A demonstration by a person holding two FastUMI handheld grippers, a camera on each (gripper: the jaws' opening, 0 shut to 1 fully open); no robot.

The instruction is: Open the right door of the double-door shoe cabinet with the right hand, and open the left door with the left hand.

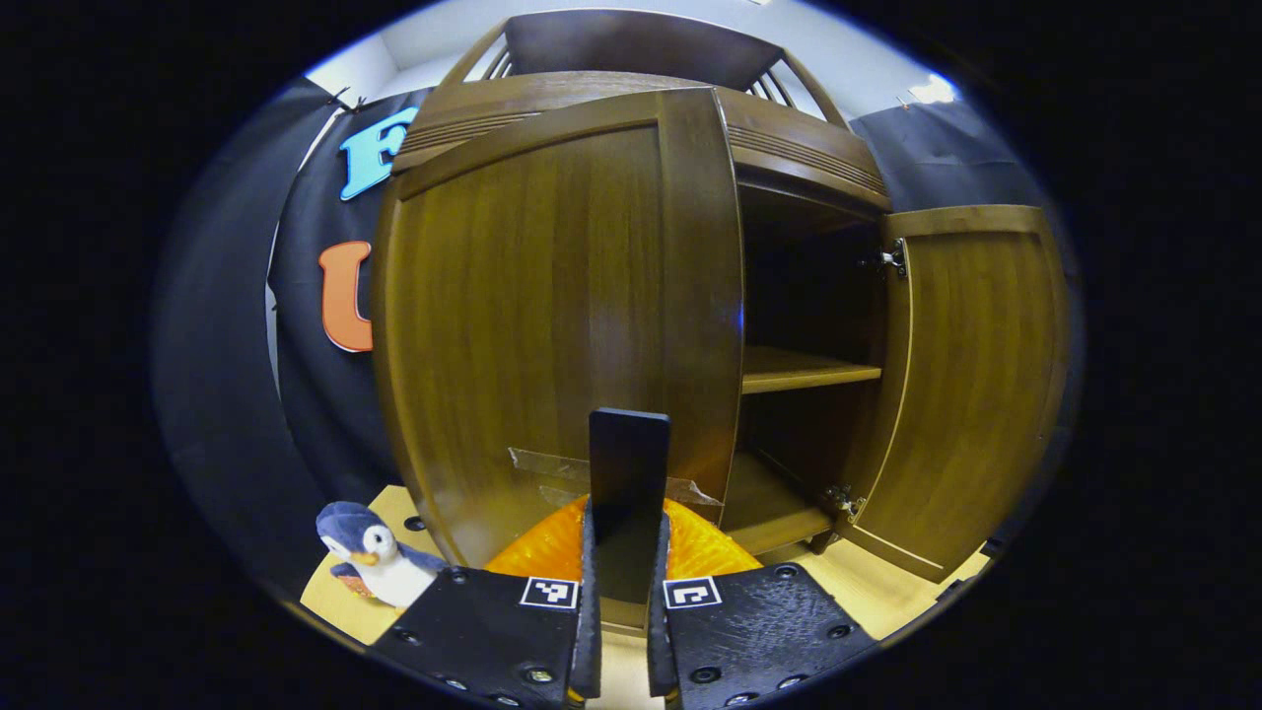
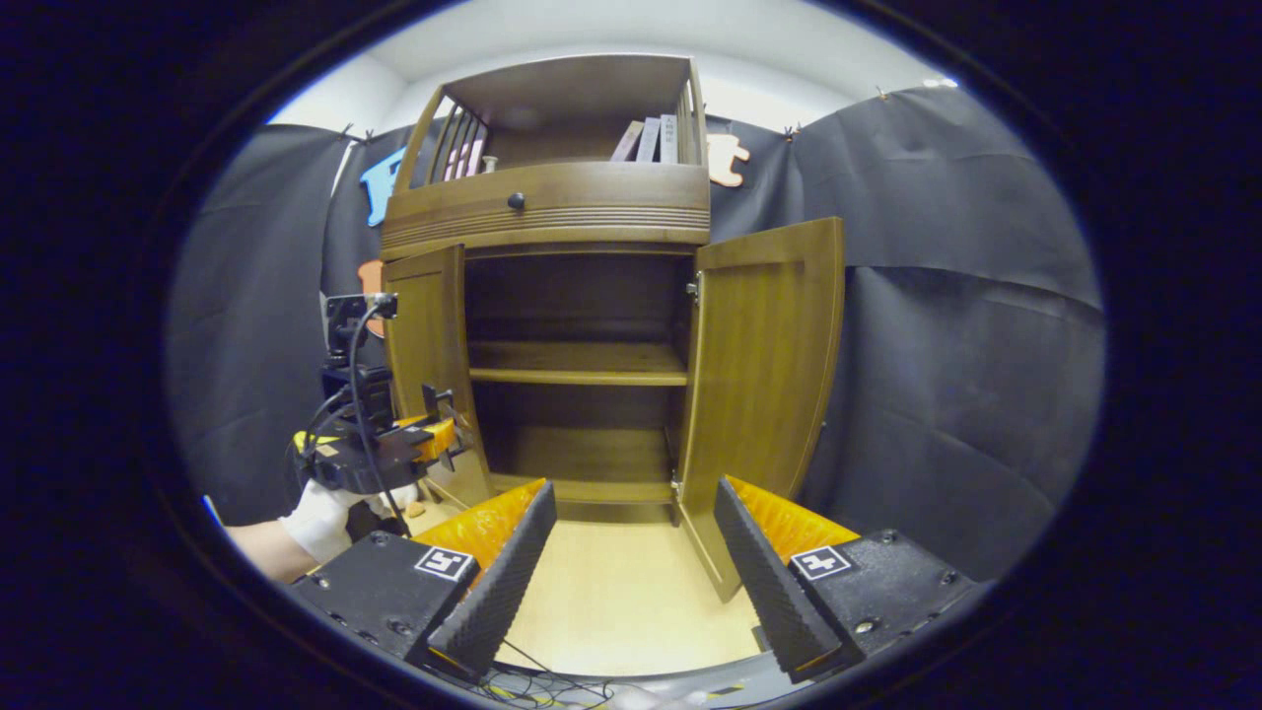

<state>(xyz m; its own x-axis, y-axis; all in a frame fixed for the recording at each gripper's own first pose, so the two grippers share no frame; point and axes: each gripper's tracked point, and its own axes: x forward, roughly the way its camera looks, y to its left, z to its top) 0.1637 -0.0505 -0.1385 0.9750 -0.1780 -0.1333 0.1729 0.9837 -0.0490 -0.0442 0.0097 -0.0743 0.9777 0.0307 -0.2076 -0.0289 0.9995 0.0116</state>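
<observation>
— Wooden door, that tab on it: the left gripper has both fingers pinched on a flat dark handle tab taped near the bottom of the left door. Do you see it the same way?

— Yes. In the right gripper view the left gripper sits right at that door's lower edge, a gloved hand behind it. The left door stands swung out from the cabinet front, though I'd judge it not as wide as the other.

— And the right gripper?

— Fingers spread wide, holding nothing, hanging back over the pale floor in front of the shoe cabinet. The right door is well open, with the middle shelf and the bottom bay bare to see.

— So the right half looks done?

— I'd say so. What's left, by my guess, is pulling the left door further out and letting go. A plush penguin sits on the floor near that door's swing; worth minding.
</observation>
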